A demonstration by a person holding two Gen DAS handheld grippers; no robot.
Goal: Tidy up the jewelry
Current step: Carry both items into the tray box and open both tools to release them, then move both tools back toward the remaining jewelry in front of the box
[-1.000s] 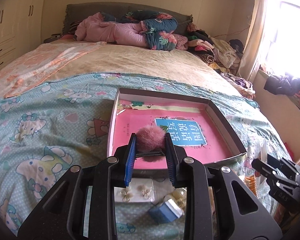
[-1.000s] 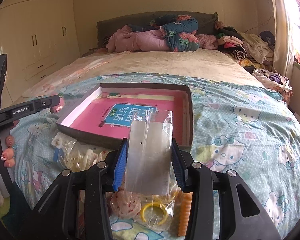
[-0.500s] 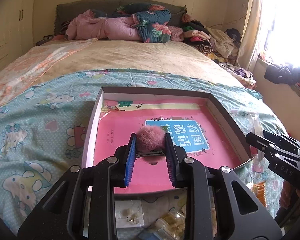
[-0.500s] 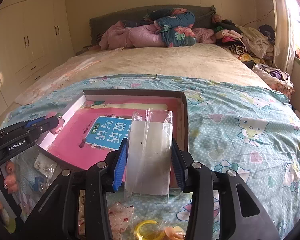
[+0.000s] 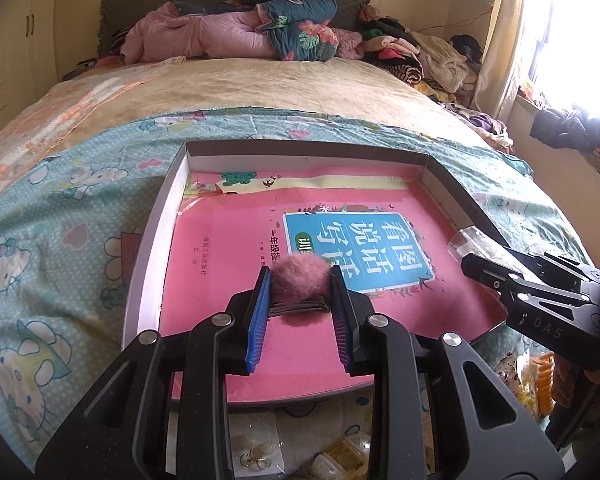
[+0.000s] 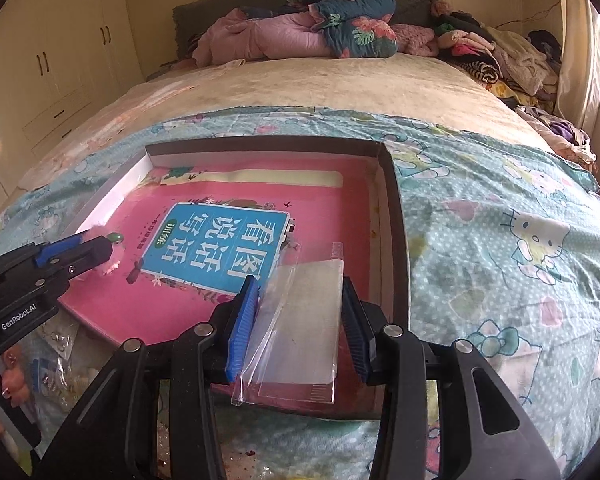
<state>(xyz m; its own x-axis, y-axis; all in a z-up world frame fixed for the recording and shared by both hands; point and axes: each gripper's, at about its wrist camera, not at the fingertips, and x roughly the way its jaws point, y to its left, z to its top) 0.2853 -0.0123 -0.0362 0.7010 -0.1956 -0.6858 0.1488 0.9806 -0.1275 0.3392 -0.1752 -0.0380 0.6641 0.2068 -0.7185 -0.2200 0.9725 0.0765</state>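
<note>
We pinch a fluffy pink clip [image 5: 299, 280] in our left gripper [image 5: 299, 298] and a clear bag [image 6: 298, 320] in our right gripper [image 6: 298, 322], both over the box [image 5: 156, 240], ready to put them away.

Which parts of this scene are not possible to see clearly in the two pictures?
- Clear plastic packet, right wrist view: contents not visible, glare on the film.
- Fluffy pink pompom hair clip, left wrist view: its metal clip is mostly covered by the left tool.
- Small bagged jewelry pieces, left wrist view: cut by the bottom edge and behind the tool arms.
- Pink book cover: small print unreadable.
</note>
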